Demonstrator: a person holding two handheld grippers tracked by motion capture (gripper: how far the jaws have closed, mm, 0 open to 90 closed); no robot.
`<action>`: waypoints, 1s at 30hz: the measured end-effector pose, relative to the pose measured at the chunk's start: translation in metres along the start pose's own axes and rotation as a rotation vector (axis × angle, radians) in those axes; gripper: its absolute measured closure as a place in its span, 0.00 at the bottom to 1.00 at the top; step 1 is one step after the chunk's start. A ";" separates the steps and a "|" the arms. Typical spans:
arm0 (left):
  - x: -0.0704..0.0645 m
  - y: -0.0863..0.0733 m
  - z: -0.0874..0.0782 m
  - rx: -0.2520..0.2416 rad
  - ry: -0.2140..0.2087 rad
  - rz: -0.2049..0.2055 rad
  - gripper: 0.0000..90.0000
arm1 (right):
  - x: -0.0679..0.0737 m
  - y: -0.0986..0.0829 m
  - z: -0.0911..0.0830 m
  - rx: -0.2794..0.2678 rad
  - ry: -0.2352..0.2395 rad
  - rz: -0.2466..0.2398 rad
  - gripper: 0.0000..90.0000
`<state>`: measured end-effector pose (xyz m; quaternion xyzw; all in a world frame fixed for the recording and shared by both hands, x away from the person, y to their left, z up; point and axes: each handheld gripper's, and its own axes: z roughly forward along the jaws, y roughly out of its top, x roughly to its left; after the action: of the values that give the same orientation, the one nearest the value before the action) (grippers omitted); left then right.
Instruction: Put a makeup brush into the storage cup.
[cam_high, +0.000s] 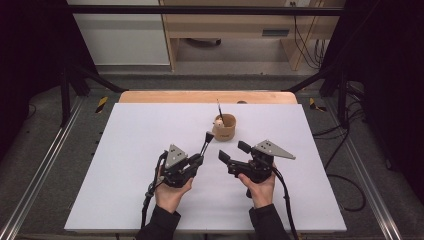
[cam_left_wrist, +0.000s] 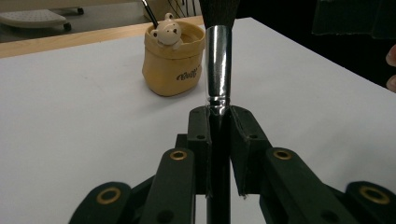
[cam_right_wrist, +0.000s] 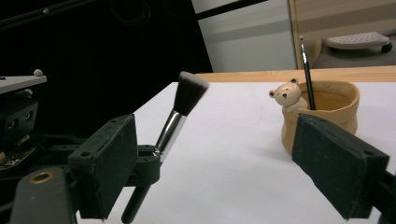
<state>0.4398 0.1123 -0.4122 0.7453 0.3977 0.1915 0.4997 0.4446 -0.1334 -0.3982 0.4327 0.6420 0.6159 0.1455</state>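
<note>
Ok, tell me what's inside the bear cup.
A thin black brush stands inside the tan bear cup, leaning against the rim behind the bear figure. Its lower end and the cup's bottom are hidden.

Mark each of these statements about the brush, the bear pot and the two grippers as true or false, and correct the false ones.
1. The left gripper is shut on the makeup brush. True.
2. The brush's bristles point down at the table. False: the bristles point up and away from the gripper, with the handle below the jaws.
3. The right gripper is open and holds nothing. True.
4. The bear pot is empty. False: a thin dark brush stands in it.
5. The bear pot lies tipped on its side. False: it stands upright on the table, beyond both grippers.
</note>
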 end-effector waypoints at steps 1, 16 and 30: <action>-0.001 0.000 0.001 0.001 -0.003 0.000 0.87 | 0.000 0.000 0.001 0.002 0.003 0.004 0.17; -0.014 0.004 0.010 -0.011 -0.012 0.019 0.87 | -0.002 -0.006 0.012 0.007 0.002 0.054 0.18; -0.023 0.006 0.012 -0.014 -0.014 0.044 0.87 | -0.001 -0.011 0.023 0.030 0.024 0.117 0.24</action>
<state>0.4364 0.0860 -0.4094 0.7516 0.3764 0.2002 0.5033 0.4579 -0.1172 -0.4138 0.4641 0.6266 0.6188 0.0952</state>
